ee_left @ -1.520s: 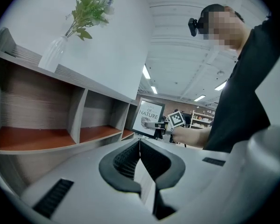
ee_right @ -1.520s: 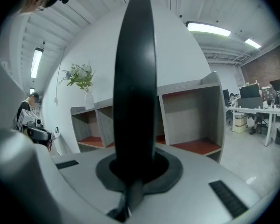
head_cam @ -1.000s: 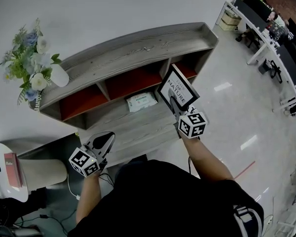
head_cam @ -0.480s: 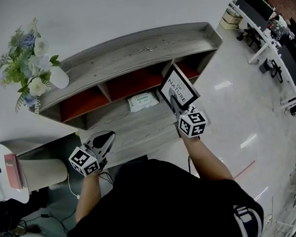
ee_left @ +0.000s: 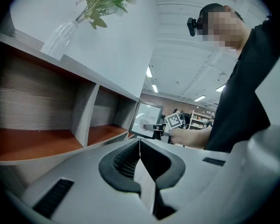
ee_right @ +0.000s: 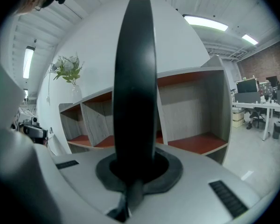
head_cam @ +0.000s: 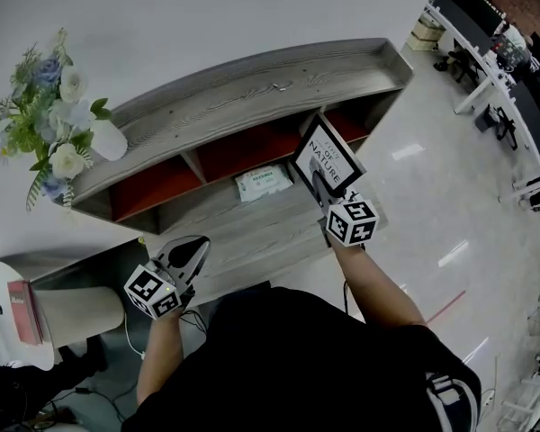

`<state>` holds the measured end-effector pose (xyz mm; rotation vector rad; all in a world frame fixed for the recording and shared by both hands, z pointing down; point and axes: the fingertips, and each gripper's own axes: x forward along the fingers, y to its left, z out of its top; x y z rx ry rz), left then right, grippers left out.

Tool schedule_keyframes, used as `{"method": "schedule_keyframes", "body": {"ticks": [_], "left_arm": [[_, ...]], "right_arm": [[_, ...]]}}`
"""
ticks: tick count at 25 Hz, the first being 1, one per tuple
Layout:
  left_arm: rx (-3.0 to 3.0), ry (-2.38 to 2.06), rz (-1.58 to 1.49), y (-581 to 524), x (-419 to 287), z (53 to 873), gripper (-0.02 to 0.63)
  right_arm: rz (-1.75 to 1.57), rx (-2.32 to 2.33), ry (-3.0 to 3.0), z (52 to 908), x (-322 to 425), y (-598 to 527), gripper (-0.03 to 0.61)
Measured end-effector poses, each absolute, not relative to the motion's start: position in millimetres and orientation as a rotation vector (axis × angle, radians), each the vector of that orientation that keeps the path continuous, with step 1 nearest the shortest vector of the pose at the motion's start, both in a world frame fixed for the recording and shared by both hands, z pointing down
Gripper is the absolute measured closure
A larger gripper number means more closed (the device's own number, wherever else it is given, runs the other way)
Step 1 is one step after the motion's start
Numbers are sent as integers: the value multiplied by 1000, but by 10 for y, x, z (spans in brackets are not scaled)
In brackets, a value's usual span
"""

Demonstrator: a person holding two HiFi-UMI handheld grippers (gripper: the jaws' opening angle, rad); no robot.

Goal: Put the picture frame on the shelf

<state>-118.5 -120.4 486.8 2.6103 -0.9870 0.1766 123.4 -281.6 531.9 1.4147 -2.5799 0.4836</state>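
Observation:
A black picture frame with a white print is held upright in my right gripper, which is shut on its lower edge. It hangs in front of the grey wooden shelf, near the right-hand red compartment. In the right gripper view the frame shows edge-on as a dark bar rising from the jaws, with the shelf compartments behind it. My left gripper is shut and holds nothing, low at the shelf's left front. From the left gripper view, the frame is seen far off.
A white vase with flowers stands on the shelf's left end. A pack of wipes lies on the lower board. A white stool-like object sits at the left. Desks and chairs fill the far right.
The frame and my right gripper have shifted slightly up and toward the shelf. My left gripper has stayed almost still.

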Motion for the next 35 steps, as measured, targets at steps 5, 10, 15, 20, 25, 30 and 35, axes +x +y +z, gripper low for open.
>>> {"method": "schedule_keyframes", "body": {"ticks": [5, 10, 15, 20, 25, 30, 35], "left_arm": [[2601, -988, 183, -1214, -1258, 4893, 594], [2598, -1003, 182, -1232, -1338, 4891, 594], [2586, -1008, 181, -1226, -1370, 4915, 594], [2592, -997, 182, -1242, -1384, 4939, 594], [2584, -995, 178, -1271, -1397, 4957, 594], [2578, -991, 177, -1265, -1406, 4982, 594], [2577, -990, 173, -1287, -1416, 4981, 594]], "right_arm": [[514, 1423, -2562, 5413, 1221, -2885, 555], [531, 1424, -2555, 5466, 1198, -2936, 555], [519, 1428, -2549, 5478, 1184, -2980, 555], [526, 1438, -2546, 5495, 1162, -3026, 555], [536, 1449, -2541, 5511, 1164, -3085, 555], [548, 1445, -2540, 5527, 1148, -3096, 555], [544, 1440, -2548, 5495, 1125, -3065, 555]]}}
